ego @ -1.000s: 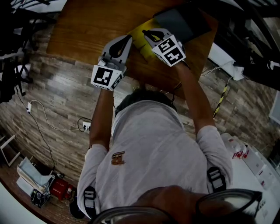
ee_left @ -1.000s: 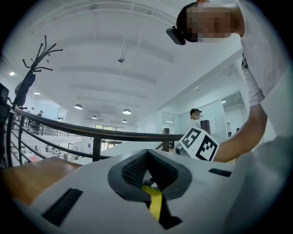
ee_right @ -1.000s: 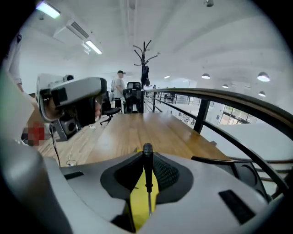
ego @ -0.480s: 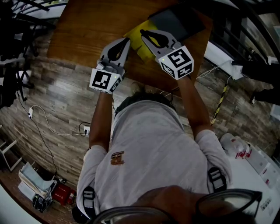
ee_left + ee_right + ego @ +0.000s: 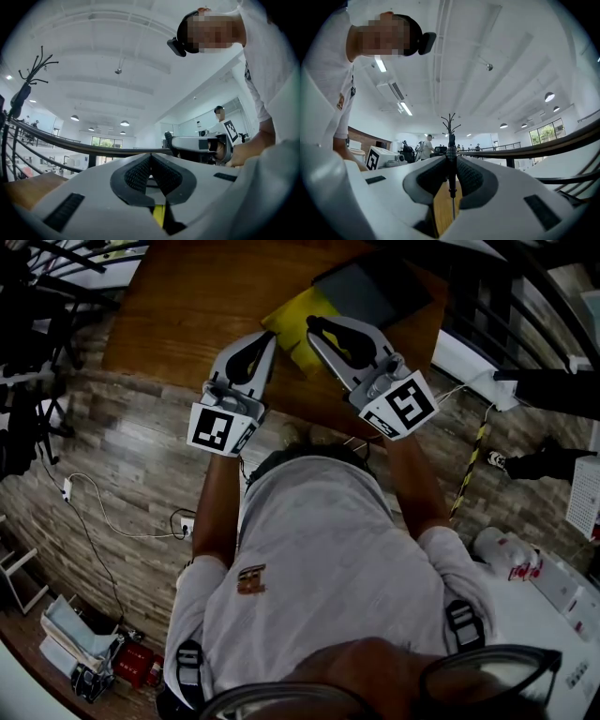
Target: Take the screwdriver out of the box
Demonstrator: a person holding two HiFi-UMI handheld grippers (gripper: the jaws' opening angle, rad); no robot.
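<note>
A thin screwdriver (image 5: 451, 172) with a black ribbed handle and a fine metal shaft stands upright between the pads of my right gripper (image 5: 451, 159), which is shut on it. In the head view the right gripper (image 5: 316, 327) hangs above the yellow box (image 5: 292, 313), whose dark lid (image 5: 361, 287) lies open behind it. My left gripper (image 5: 270, 337) hovers just left of the box, its pads meeting at the tip (image 5: 150, 157) with nothing between them. The screwdriver itself is too small to make out in the head view.
The box sits on a wooden table (image 5: 187, 306) near its front edge. A black railing (image 5: 483, 296) runs at the right. Cables (image 5: 94, 493) and bags (image 5: 70, 634) lie on the plank floor. A coat rack (image 5: 28, 84) stands beyond the table.
The right gripper has risen from the box and tipped from pointing down to nearly level, with the screwdriver in it. The left gripper has lifted a little.
</note>
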